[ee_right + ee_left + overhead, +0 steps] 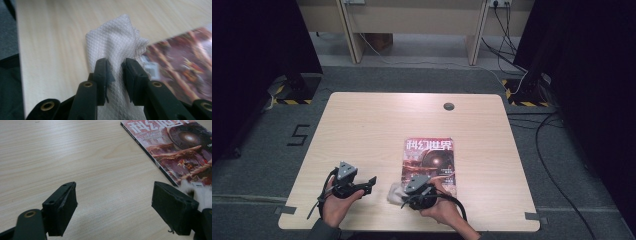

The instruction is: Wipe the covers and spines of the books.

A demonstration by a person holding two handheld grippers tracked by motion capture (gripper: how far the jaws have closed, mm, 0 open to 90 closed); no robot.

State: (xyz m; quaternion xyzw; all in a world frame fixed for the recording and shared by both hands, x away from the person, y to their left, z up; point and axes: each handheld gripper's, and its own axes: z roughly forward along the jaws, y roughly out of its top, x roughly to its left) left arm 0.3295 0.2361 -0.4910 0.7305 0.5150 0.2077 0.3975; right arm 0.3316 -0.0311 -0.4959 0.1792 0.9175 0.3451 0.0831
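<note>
While clamped in the right gripper (116, 75), white cloth (117, 47) beside magazine (430, 160), left gripper (115, 212) spread apart

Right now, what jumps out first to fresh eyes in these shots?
The red-covered magazine lying flat right of centre on the pale wooden table. At its near-left corner, the right gripper pinches a white waffle-weave cloth. The left gripper stands wide open over bare wood, left of the magazine.
</note>
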